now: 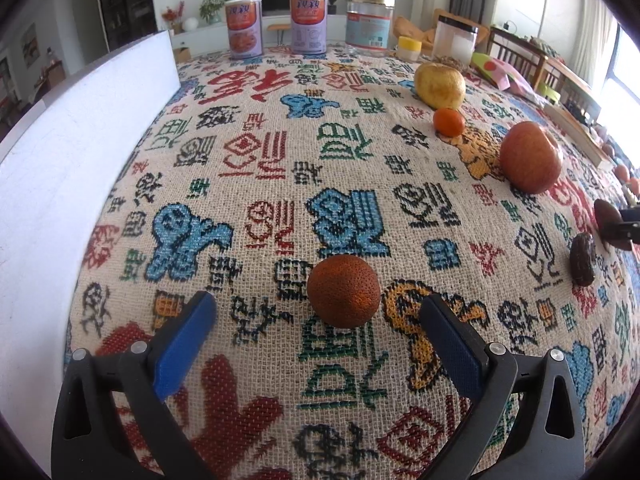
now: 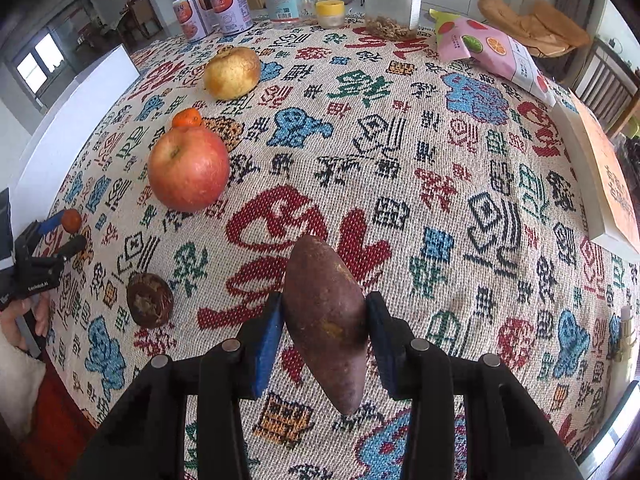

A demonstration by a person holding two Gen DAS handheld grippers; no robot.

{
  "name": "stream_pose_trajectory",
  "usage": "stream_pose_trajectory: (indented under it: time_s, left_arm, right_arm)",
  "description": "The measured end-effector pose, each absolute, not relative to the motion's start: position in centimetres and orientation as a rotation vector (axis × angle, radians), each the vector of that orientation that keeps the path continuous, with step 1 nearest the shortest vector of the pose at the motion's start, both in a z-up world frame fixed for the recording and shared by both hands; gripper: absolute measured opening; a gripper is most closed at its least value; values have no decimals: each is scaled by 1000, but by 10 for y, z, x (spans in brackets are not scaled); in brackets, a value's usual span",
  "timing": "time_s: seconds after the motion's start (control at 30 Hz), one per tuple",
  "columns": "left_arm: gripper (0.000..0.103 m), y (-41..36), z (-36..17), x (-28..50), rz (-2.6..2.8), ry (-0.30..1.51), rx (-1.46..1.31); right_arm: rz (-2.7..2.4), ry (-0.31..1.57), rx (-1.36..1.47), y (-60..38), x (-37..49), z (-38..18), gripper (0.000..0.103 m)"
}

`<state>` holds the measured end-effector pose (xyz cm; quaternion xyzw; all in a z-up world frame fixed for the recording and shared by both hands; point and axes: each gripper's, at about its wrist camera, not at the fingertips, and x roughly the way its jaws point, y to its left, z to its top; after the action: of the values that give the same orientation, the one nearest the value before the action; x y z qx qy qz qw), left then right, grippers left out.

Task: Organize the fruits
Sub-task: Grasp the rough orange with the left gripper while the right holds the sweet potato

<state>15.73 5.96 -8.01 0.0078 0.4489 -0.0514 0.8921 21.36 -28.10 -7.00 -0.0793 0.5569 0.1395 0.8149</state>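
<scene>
In the right wrist view my right gripper (image 2: 325,304) is shut on a purple-brown sweet potato (image 2: 326,320), its blue pads pressing both sides. To its left lies a line of fruit: a dark brown round fruit (image 2: 150,300), a red apple (image 2: 188,168), a small tangerine (image 2: 187,118) and a yellow fruit (image 2: 232,73). My left gripper (image 1: 320,332) stands open over the cloth. A rough dark-orange fruit (image 1: 343,291) sits just ahead, between its fingertips and untouched. The apple (image 1: 530,157) and the brown fruit (image 1: 583,259) lie to its right.
A patterned woven cloth (image 2: 460,208) covers the table. At the far edge stand two cans (image 1: 244,28), a glass jar (image 1: 368,24), a yellow-lidded pot (image 2: 330,12) and a plastic container (image 2: 394,4). Also in view: a pink snack bag (image 2: 492,52), an orange book (image 2: 604,176), a white board (image 1: 60,160).
</scene>
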Motion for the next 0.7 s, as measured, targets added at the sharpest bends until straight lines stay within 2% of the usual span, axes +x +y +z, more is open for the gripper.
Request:
stream_pose_trajectory:
  time_s: [0.1, 0.2, 0.4, 0.47, 0.53, 0.57, 0.6, 0.63, 0.67, 0.7]
  left_arm:
    - [101, 69, -75, 154, -177, 937, -42]
    - [101, 79, -65, 148, -205, 923, -50]
    - [98, 72, -63, 155, -195, 928, 55]
    - [85, 66, -67, 161, -198, 945, 70]
    - [61, 59, -72, 165, -205, 979, 72]
    - [56, 57, -71, 164, -183, 958, 88]
    - [28, 56, -70, 164, -193, 951, 79]
    - [29, 57, -70, 164, -198, 957, 54]
    - [28, 59, -68, 162, -196, 952, 26]
    - [28, 61, -65, 160, -195, 945, 5]
  right_arm:
    - [292, 1134, -237, -279, 184, -85, 42]
    - [331, 1133, -167, -285, 175, -86, 43]
    - [363, 1175, -222, -274, 185, -84, 55]
    - [375, 1189, -225, -271, 190, -82, 56]
    - [385, 1208, -235, -268, 194, -82, 58]
    - [387, 1218, -242, -266, 196, -82, 58]
    - [387, 1235, -247, -265, 197, -84, 57]
    - [378, 1244, -246, -265, 198, -84, 46]
    - [358, 1245, -251, -266, 197, -84, 42]
    - [355, 1251, -240, -266, 197, -84, 42]
